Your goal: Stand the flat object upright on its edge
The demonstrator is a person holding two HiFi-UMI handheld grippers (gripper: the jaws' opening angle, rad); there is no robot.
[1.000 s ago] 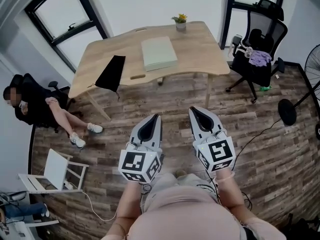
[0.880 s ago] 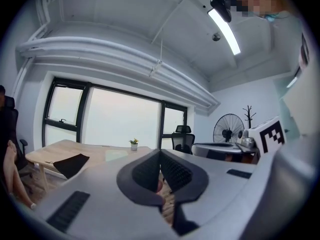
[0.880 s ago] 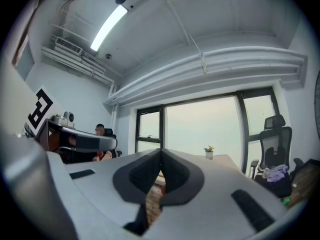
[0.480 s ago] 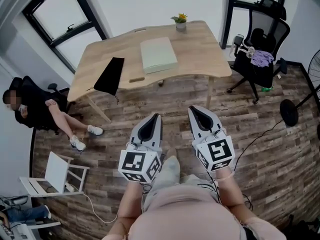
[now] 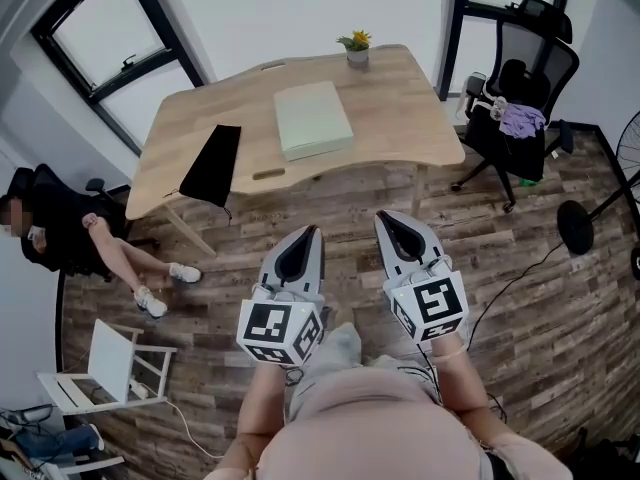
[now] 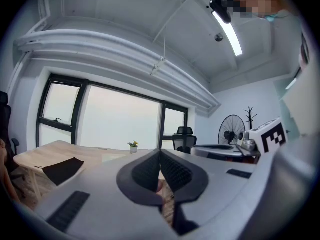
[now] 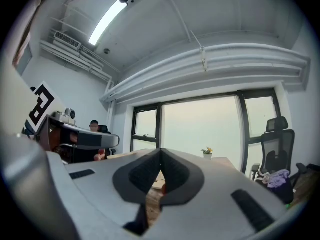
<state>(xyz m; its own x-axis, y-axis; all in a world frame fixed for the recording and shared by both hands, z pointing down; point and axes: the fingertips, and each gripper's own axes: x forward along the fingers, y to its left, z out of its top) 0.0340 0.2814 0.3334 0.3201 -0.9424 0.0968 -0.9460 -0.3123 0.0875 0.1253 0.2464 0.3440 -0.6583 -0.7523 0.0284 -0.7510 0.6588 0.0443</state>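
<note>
Two tongs in play, both closed and empty. The left tongs (image 5: 313,231) have their jaws pressed tip to tip, the ribbed pads meeting with nothing between them. We note the same for the right tongs (image 5: 381,217). We hold the pair side by side over the plank floor (image 5: 500,268). They point roughly level toward the table (image 5: 410,118) and are well apart from it.

On the table:
- The pale green flat object (image 5: 313,118) lies flat near the middle, untouched, with its long side running away from us.
- A black flat sheet (image 5: 210,164) lies to its left and hangs partly over the table's front-left edge.
- A small tan piece (image 5: 268,174) sits between the two near the front edge; we cannot tell what it is.
- A small potted plant (image 5: 356,46) with yellow flowers stands at the far edge.

Further out:
- To the right of the table we log a black office chair (image 5: 535,63) with a purple cloth (image 5: 520,119) on its seat.
- Beyond the chair a fan (image 5: 630,148) shows at the frame edge.
- A dark round base (image 5: 575,226) rests on the floor, and a thin cable (image 5: 505,286) trails toward us.
- To the left a seated person (image 5: 60,233) has legs stretched over the floor.
- A white folding frame (image 5: 110,348) lies nearer to us.
- Black-framed windows (image 5: 110,38) stand behind the table.
</note>
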